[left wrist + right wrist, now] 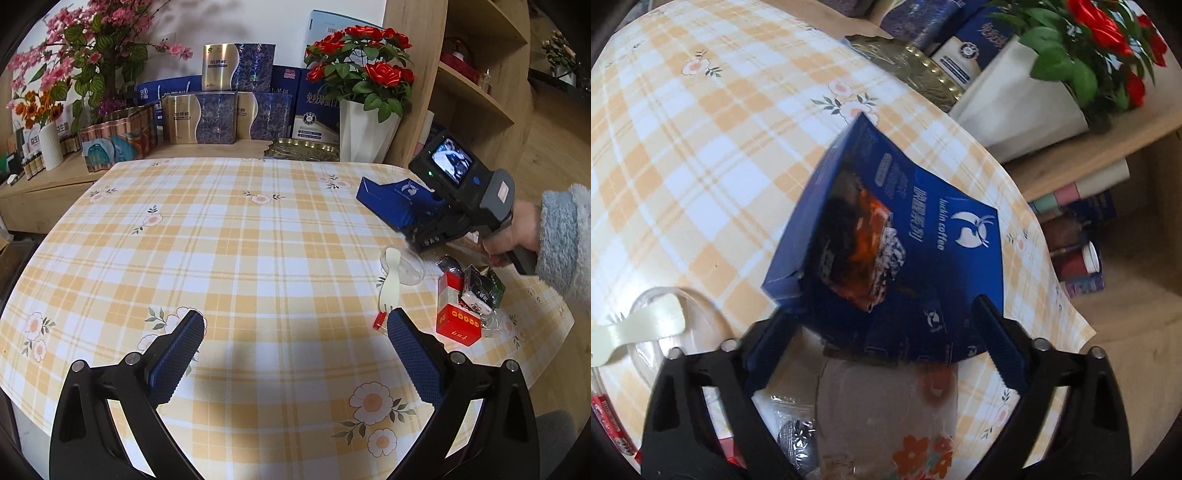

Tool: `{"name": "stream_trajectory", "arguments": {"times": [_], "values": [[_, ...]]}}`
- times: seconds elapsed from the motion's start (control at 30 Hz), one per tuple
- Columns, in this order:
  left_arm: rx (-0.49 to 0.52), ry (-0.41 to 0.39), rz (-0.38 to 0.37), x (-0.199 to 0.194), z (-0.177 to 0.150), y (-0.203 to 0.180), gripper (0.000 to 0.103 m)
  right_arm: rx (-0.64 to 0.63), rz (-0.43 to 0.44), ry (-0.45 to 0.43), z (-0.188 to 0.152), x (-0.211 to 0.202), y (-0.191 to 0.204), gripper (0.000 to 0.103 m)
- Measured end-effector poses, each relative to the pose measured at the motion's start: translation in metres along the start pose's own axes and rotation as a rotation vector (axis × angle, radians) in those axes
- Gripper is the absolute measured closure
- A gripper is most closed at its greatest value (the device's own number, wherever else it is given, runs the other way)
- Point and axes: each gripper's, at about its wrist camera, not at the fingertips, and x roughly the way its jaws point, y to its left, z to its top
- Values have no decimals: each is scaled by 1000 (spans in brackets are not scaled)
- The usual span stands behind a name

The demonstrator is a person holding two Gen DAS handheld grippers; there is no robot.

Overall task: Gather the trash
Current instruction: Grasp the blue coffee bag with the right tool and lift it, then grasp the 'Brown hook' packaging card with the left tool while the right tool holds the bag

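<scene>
The left wrist view looks low and level across the plaid tablecloth (240,240) toward the shelves. The right wrist view tilts steeply down, close above the blue coffee box (905,251) (395,199), which both share.

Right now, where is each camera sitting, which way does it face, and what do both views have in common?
Left wrist: sits on the left tool, looking forward over the yellow plaid tablecloth toward stacked gift boxes; its open blue-padded fingers show, plus the person's right hand.
Right wrist: sits on the right tool, angled down at the table edge; its fingers grip a blue Luckin Coffee paper box.
Shared: the blue box, cream plastic spoon, red rose pot.
</scene>
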Motion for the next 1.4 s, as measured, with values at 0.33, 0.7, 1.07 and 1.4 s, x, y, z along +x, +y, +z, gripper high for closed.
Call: {"name": "stream_trajectory", "arguments": {"times": [0.33, 0.7, 1.07, 1.4], "values": [[9, 6, -6, 1, -1, -1, 6, 165, 78, -166, 3, -56, -60, 86], [21, 7, -47, -5, 1, -24, 11, 497, 312, -229, -45, -100, -144, 87], [45, 6, -71, -14, 2, -38, 11, 799, 610, -199, -103, -109, -172, 87], [44, 20, -105, -6, 3, -51, 11, 901, 548, -186, -142, -93, -193, 85]]}}
